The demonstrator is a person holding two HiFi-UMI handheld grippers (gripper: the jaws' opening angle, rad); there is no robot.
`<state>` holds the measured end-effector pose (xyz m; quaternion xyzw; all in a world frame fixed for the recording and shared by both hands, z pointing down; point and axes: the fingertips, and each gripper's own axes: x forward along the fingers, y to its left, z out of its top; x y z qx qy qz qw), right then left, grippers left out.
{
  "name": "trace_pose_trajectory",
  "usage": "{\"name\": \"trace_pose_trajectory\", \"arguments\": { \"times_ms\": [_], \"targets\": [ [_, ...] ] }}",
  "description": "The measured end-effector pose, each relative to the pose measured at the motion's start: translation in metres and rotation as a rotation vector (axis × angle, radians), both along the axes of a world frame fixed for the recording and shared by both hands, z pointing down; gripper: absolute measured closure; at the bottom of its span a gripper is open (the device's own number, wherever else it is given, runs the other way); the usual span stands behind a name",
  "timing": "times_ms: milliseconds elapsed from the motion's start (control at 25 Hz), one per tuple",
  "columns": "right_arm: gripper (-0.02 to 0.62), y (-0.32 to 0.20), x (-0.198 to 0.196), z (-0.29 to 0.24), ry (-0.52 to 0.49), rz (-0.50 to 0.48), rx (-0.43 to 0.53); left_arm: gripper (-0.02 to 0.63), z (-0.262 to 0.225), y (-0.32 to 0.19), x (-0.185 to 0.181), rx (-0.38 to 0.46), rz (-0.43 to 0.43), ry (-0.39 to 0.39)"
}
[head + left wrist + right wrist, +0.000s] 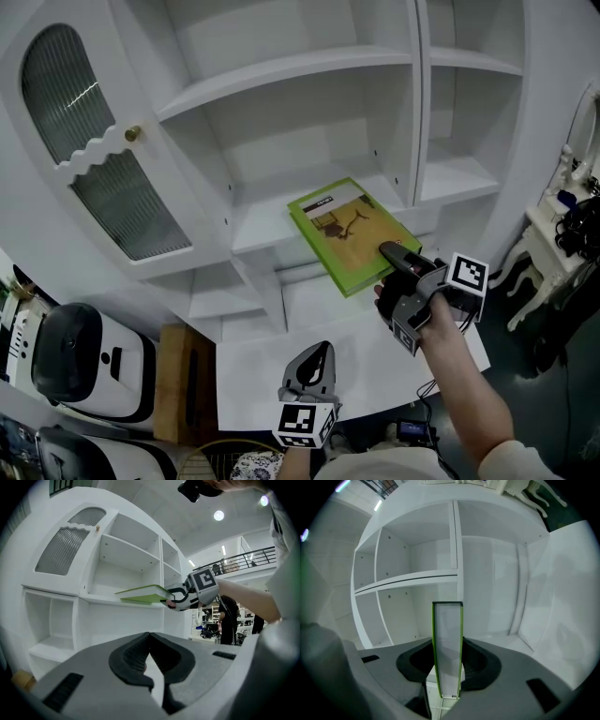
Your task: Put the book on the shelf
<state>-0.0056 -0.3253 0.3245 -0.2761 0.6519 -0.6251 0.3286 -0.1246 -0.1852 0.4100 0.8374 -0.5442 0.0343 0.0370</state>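
The right gripper's [447, 667] pads [480, 663] clamp the book [447, 644], which stands edge-on between them at lower centre of the right gripper view, green covers on either side of the pale page block. In the head view the jaws hold the book's near short edge at centre right, and the book lies flat (cover up), its far end reaching over the front of the middle shelf [267, 225] at frame centre; whether it touches that board I cannot tell. The left gripper [150, 641] has its jaws together with nothing between them, low in the head view above the white table [253, 375].
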Motion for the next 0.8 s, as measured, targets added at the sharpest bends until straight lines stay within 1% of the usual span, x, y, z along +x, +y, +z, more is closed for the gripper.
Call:
{"name": "trace_pose_trajectory", "arguments": {
  "times_ms": [160,360,600,800],
  "targets": [
    [0.448,-0.013,-0.006,0.0,0.0,0.01,0.002,0.603,0.003,0.0,0.004,0.0,0.007,0.002],
    [0.448,-0.014,-0.004,0.003,-0.005,0.021,0.018,0.603,0.009,0.012,0.014,0.011,0.005,0.003],
    [0.448,-0.047,-0.02,-0.001,-0.011,0.072,0.0,0.603,0.008,-0.008,0.006,-0.009,0.011,0.004],
    [0.448,-0.062,-0.02,-0.002,-0.011,0.116,0.006,0.603,0.008,-0.009,0.008,-0.01,0.014,0.006]
  ]
}}
